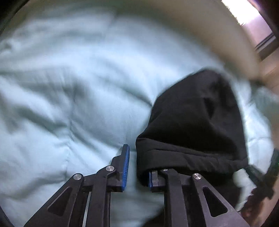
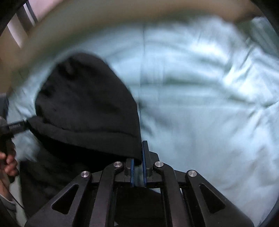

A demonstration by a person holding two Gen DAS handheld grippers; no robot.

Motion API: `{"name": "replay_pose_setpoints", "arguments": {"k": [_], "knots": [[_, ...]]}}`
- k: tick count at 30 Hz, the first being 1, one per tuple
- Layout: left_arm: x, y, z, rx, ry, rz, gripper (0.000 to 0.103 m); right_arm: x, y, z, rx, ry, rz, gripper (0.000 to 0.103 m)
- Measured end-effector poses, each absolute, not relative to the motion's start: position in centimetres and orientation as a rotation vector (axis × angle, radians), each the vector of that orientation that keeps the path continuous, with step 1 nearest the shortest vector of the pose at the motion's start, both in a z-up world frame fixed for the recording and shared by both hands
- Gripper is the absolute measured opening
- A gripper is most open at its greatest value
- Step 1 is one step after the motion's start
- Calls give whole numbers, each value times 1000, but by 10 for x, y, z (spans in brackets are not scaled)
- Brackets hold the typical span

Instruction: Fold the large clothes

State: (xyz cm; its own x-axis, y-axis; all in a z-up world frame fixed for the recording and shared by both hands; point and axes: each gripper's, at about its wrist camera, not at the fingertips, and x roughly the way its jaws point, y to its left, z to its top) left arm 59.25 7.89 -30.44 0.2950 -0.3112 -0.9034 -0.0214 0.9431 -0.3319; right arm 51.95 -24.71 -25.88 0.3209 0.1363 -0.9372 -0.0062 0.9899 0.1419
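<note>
A black garment hangs over a pale blue bedspread. In the left wrist view my left gripper stands open; the garment's hem drapes over its right finger and hides that fingertip, and the left finger's blue pad is bare. In the right wrist view the garment hangs to the left, and my right gripper is nearly closed, pinching the garment's hem edge between its blue pads. Both views are blurred by motion.
The pale blue bedspread fills most of both views. A beige edge runs along the top. My left hand and gripper show at the left edge of the right wrist view. A bright window is at top right.
</note>
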Motion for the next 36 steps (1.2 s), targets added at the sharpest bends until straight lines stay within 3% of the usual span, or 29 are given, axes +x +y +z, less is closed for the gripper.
{"name": "replay_pose_setpoints", "arguments": {"k": [3,6,8,9,13,17,24,28,32,36], "knots": [[587,81,-299,-326,1210,-213,22,525,-255,-280,184,1300,128,7],[565,88,-267,-288,1142,-245,23,516,-267,-249,182,1253,158,20],[543,96,-248,-245,1117,-255,28,501,-275,-224,166,1210,193,48],[531,97,-239,-232,1105,-257,29,494,-278,-212,167,1187,204,51],[519,96,-197,-279,993,-316,33,486,-276,-165,188,1075,241,51],[553,56,-171,-295,942,-429,48,521,-247,-152,184,1027,271,51],[597,27,-279,-240,1247,-337,48,550,-219,-249,152,1237,266,51],[592,29,-303,-244,1222,-361,48,546,-215,-285,141,1279,278,50],[592,22,-284,-182,1214,-349,48,547,-219,-276,136,1287,305,50],[584,35,-228,-170,1109,-390,48,535,-240,-235,167,1208,427,51]]}}
